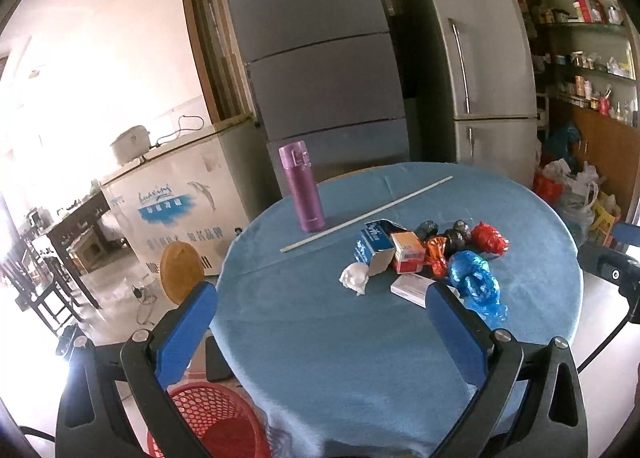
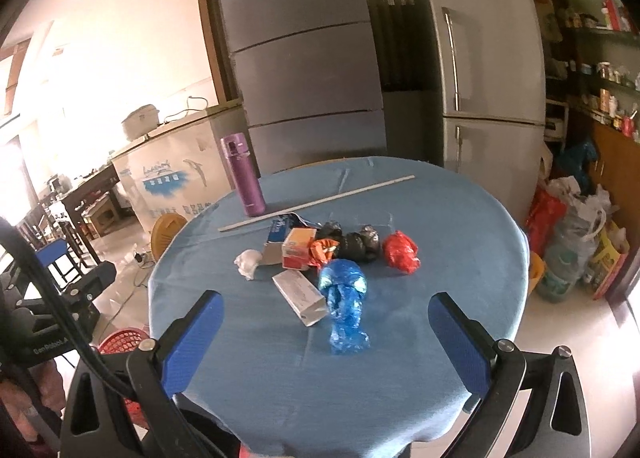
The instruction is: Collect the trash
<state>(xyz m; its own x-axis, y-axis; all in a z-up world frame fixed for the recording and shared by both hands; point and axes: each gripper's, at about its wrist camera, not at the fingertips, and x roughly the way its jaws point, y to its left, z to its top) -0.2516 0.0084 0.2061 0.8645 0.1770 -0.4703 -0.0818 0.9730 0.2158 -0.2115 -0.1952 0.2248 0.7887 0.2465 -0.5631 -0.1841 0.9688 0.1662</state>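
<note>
A: How far along is the trash collecting looking?

B: Hardly begun, I'd judge. The whole pile is still sitting on the blue tablecloth [image 2: 440, 218]: a crumpled white tissue [image 2: 249, 263] at the left, an open blue carton [image 2: 280, 232], an orange box [image 2: 298, 248], an orange wrapper [image 2: 326, 251], black bags [image 2: 356, 244], a red bag [image 2: 401, 251] at the right, and nearer, a flat white box [image 2: 301, 297] touching a blue plastic bag [image 2: 346, 298].

A: And the grippers?

B: Both are hovering at the near edge of the table, holding nothing. The left gripper [image 1: 322, 322] is spreading its fingers wide, and the right gripper [image 2: 326, 332] is doing the same, with the blue bag lying just beyond its gap.

A: Where is it all going?

B: Probably the red mesh basket [image 1: 208, 418] on the floor at the near left, below the table edge. I cannot tell if anything is lying in it.

A: Anything staying?

B: Likely the purple flask [image 1: 301, 186] standing at the far left, and perhaps the long white stick [image 1: 366, 215] beside it.
</note>
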